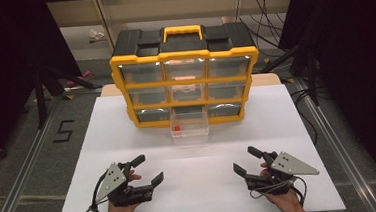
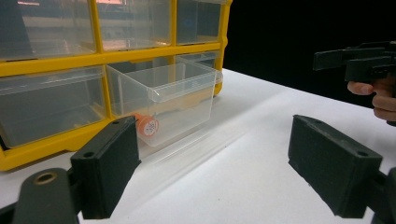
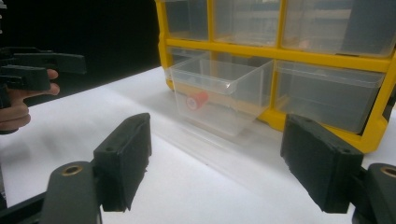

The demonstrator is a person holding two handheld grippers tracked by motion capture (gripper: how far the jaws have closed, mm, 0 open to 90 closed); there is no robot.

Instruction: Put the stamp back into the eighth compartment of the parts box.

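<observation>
Yellow organizer [image 1: 186,81] stands at far middle of white table [image 1: 128,135]. Bottom-middle drawer [image 1: 190,128] pulled out onto table, small red item [image 1: 177,129] inside at its left. Left gripper [image 1: 148,170] and right gripper [image 1: 244,161] near front edge, well apart, both jaws spread wide, nothing between. Bare table between grippers and drawer.

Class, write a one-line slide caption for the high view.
Two open grippers, left and right, rest before an organizer with one drawer pulled out.

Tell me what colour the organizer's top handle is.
Yellow; the handle shows best in the high view.
</observation>
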